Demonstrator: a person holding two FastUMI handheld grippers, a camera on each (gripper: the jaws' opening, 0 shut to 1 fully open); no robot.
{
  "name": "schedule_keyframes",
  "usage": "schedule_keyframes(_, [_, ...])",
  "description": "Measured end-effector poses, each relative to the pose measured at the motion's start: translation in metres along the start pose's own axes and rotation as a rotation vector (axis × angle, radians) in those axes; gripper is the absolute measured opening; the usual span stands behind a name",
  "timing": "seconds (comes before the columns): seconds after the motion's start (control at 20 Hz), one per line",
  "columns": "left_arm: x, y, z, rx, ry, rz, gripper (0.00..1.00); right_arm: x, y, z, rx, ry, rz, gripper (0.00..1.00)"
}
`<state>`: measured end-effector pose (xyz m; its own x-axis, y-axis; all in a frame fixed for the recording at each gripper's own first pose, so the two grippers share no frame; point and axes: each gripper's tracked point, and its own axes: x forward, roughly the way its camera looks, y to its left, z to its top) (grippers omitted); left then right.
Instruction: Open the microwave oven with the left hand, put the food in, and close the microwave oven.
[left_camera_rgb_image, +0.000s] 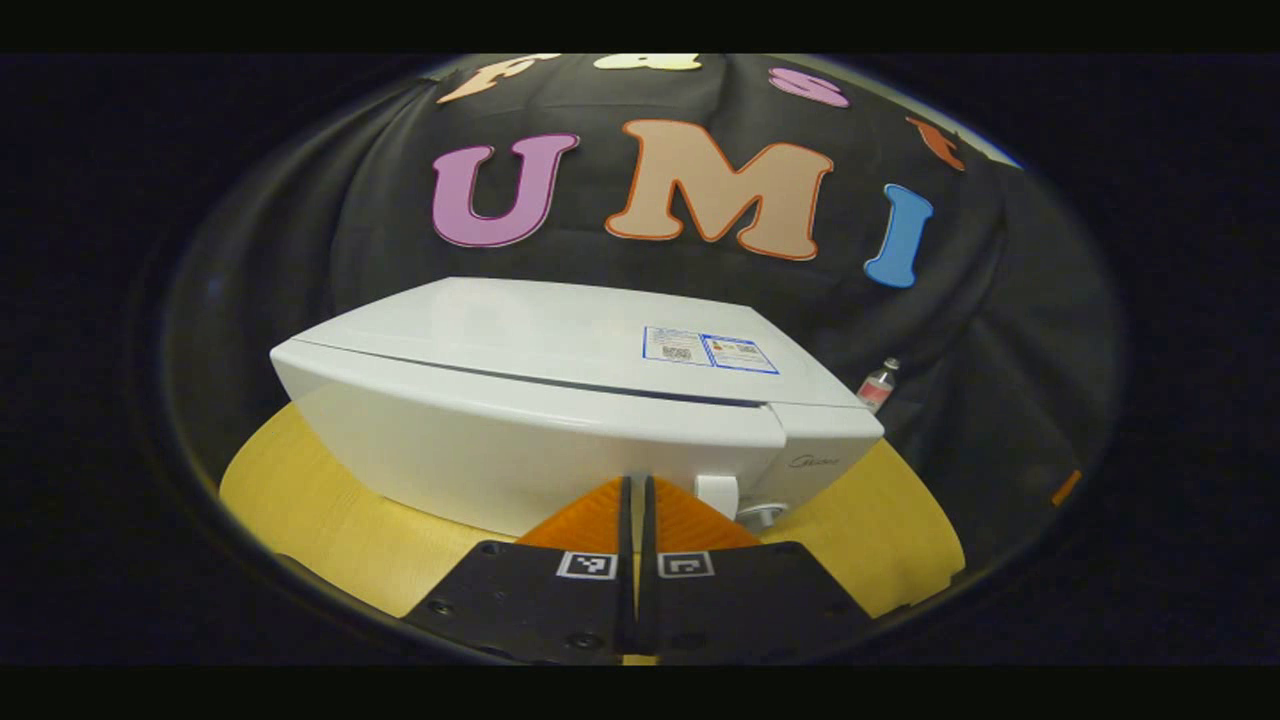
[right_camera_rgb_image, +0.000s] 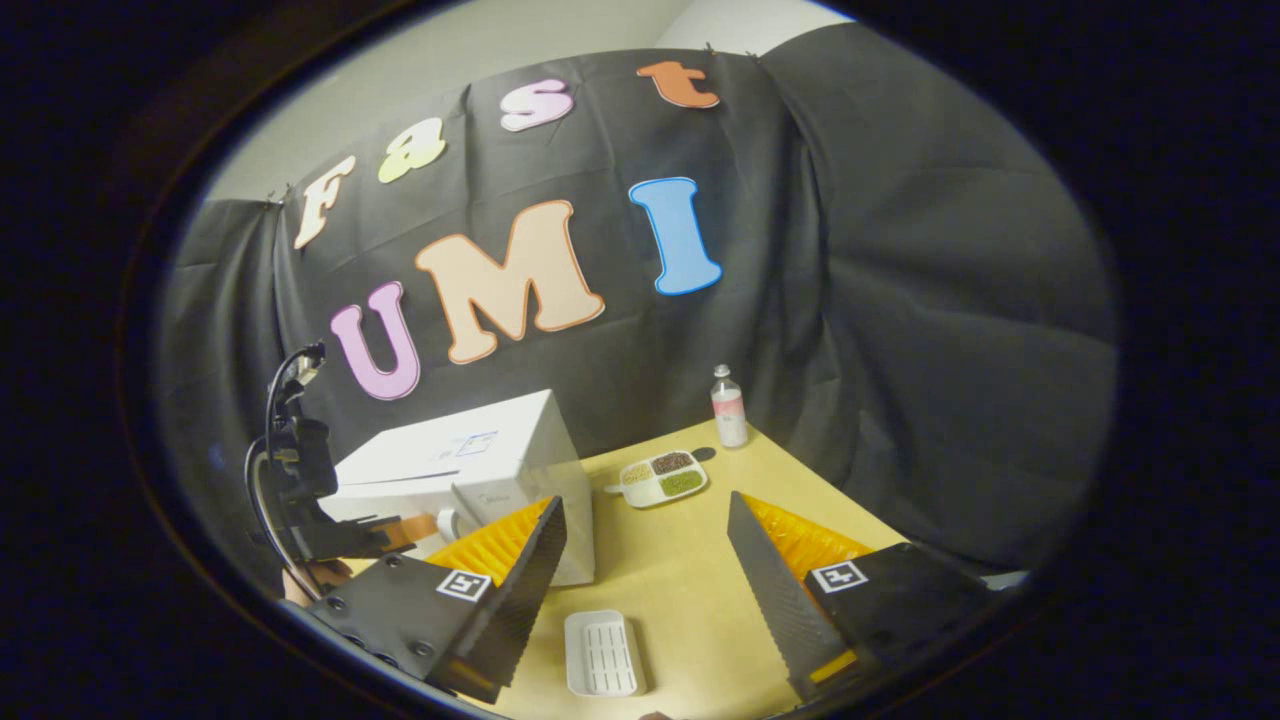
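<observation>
Microwave oven (left_camera_rgb_image: 560, 410) stands white and closed at the left of the yellow table (left_camera_rgb_image: 300, 500), its door flush with the body in the left gripper view and a round knob (left_camera_rgb_image: 762, 514) low on its control side. Directly in front of that door hangs the left gripper (left_camera_rgb_image: 636, 500), fingers together with only a thin slit between them and nothing held; whether the tips touch the door I cannot tell. In the right gripper view the same gripper (right_camera_rgb_image: 395, 525) shows at the far left, hovering before the oven's front (right_camera_rgb_image: 470, 470) with its cable looping above it. Moving right across the table, a sectioned dish of food (right_camera_rgb_image: 662, 477) sits on the tabletop just beyond the oven's corner, well clear of any finger, and a small bottle (right_camera_rgb_image: 728, 406) stands behind it near the black cloth. Nearer the camera lies a white slotted tray (right_camera_rgb_image: 601, 652). The right gripper (right_camera_rgb_image: 645, 560) frames the bottom of this view with its fingers spread wide, empty, hanging above the table short of the dish. By my reading the opening step is in hand and not yet done. The next move likely calls for the left fingers to find the door's edge or handle and swing it outward, keeping the opened door clear of the dish.
</observation>
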<state>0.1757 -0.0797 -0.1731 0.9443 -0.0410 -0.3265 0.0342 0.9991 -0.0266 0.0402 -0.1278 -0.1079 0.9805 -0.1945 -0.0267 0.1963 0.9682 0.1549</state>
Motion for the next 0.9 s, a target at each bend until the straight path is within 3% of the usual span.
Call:
schedule_keyframes(0.1, [0.001, 0.008, 0.004, 0.01, -0.002, 0.039, 0.03, -0.002, -0.001, 0.002, 0.001, -0.007, 0.0, 0.91])
schedule_keyframes(0.9, [-0.001, 0.011, 0.003, 0.034, -0.003, 0.019, 0.01, -0.024, 0.002, 0.0, -0.01, -0.002, 0.03, 0.92])
